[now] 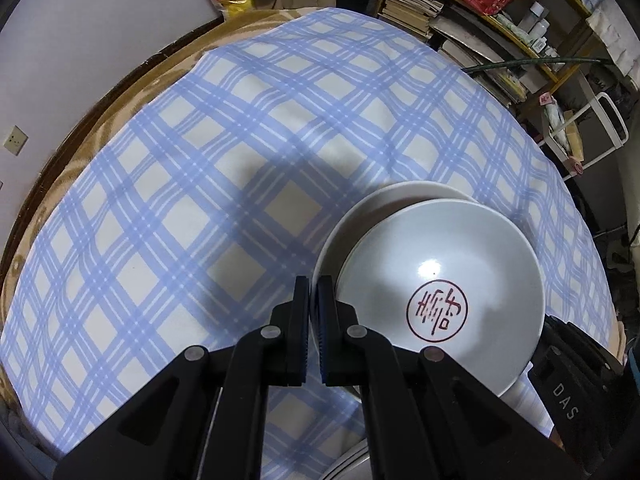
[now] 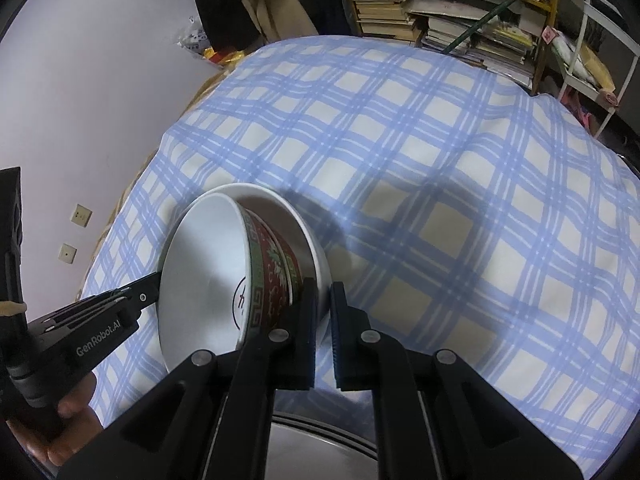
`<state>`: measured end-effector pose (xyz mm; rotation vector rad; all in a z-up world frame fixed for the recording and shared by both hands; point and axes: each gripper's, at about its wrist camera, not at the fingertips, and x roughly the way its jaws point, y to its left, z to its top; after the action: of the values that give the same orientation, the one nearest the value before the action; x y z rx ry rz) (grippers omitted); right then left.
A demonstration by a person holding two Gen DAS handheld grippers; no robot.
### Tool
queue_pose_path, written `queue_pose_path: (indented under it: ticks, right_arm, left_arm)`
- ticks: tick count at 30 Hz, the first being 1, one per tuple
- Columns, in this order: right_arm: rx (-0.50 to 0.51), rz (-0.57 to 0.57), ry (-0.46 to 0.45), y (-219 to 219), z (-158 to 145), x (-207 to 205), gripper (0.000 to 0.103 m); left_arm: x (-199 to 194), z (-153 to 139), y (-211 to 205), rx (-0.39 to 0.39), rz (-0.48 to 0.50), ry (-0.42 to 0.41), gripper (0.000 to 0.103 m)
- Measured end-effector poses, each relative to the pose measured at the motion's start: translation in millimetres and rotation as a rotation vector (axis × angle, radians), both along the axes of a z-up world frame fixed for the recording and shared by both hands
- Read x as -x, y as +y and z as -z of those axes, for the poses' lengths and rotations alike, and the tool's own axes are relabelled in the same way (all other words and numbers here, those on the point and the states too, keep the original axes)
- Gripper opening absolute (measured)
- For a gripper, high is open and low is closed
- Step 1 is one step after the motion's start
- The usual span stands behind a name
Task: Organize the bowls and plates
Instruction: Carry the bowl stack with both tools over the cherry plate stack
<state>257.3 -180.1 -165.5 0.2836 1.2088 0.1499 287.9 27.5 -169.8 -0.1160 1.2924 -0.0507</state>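
A white bowl with a red seal inside (image 1: 440, 280) and a red-and-green patterned outside (image 2: 272, 280) sits tilted in a plain white bowl (image 1: 400, 196), which also shows in the right wrist view (image 2: 308, 240). My left gripper (image 1: 314, 284) is shut on the plain white bowl's near rim. In the right wrist view the left gripper (image 2: 148, 284) reaches the bowls from the left. My right gripper (image 2: 323, 288) is shut on the plain white bowl's rim on the opposite side. Both bowls hang above the blue plaid cloth (image 1: 200, 200).
A metal rim (image 2: 320, 432), perhaps a basin, lies below the grippers at the near edge. Shelves of books (image 2: 440, 20) stand behind the table. A white rack (image 2: 592, 40) stands at the far right. A wall (image 1: 80, 60) lies to the left.
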Motion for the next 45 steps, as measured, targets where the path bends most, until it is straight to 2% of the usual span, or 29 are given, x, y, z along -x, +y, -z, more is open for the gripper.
queue_pose_path:
  ticks: [5, 8, 9, 11, 14, 30, 40, 45]
  right_arm:
    - [0.004, 0.016, -0.031, 5.1, -0.6, 2.3, 0.01]
    - [-0.009, 0.01, 0.02, 2.2, 1.0, -6.0, 0.01]
    - [-0.016, 0.008, 0.039, 0.2, 1.1, -8.6, 0.01]
    - [-0.034, 0.018, 0.077, -3.1, -1.0, -12.6, 0.01]
    - [-0.034, 0.03, 0.086, -1.2, -6.6, -10.5, 0.011]
    - [0.042, -0.074, 0.13, 11.3, -0.4, -17.5, 0.01]
    - [0.045, -0.059, 0.13, 13.5, 4.1, -17.6, 0.01]
    - [0.015, -0.035, 0.143, 9.2, 5.1, -16.9, 0.01]
  left_arm:
    - [-4.3, -0.7, 4.8, 0.033, 0.024, 0.014, 0.002]
    - [-3.9, -5.1, 11.9, 0.106, 0.021, 0.012, 0.002]
    - [-3.6, -8.2, 10.9, 0.109, 0.035, 0.006, 0.002]
    - [-4.1, -11.8, 8.6, 0.096, 0.045, 0.006, 0.002]
    - [-7.6, -12.5, 10.9, 0.101, 0.051, 0.033, 0.002]
    - [-8.1, -4.6, 5.5, 0.059, 0.1, 0.076, 0.002]
    - [-10.6, 2.6, 9.9, 0.087, 0.069, 0.09, 0.002]
    - [-8.2, 0.0, 5.5, 0.059, 0.055, 0.083, 0.003]
